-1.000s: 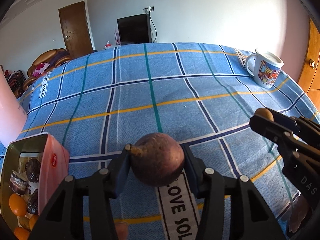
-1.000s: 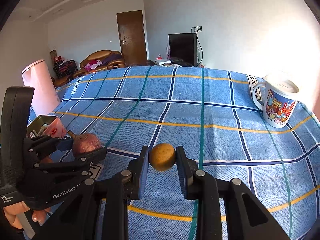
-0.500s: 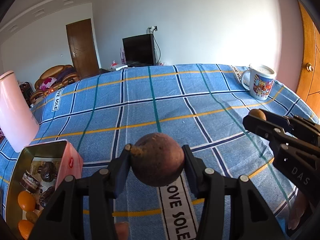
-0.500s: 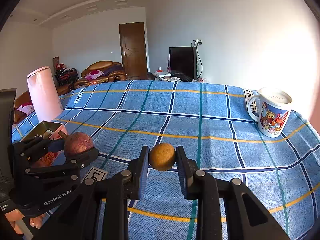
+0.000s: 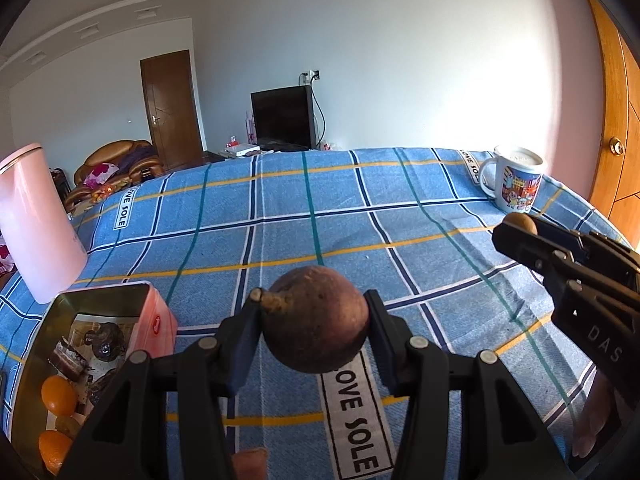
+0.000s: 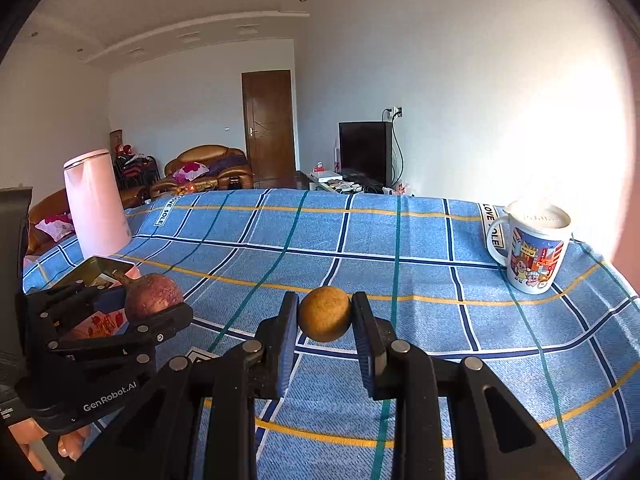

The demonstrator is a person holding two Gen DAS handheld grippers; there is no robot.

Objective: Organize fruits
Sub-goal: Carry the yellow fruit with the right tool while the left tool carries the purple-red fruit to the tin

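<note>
My left gripper [image 5: 314,320] is shut on a round dark purple fruit [image 5: 316,318] with a short stem and holds it above the blue checked cloth; it also shows in the right wrist view [image 6: 154,298]. My right gripper [image 6: 324,314] is shut on a small yellow-brown fruit [image 6: 325,313], also above the cloth; its tip shows in the left wrist view [image 5: 520,223]. An open metal tin [image 5: 96,300] at the lower left holds oranges [image 5: 59,395] and dark items.
A pink kettle [image 5: 36,224] stands behind the tin at the left. A printed mug [image 6: 534,248] stands at the far right of the table. The table's far edge meets a room with a TV, a sofa and a door.
Both grippers have risen and tilted up with their fruits still held. More of the room and the kettle shows now.
</note>
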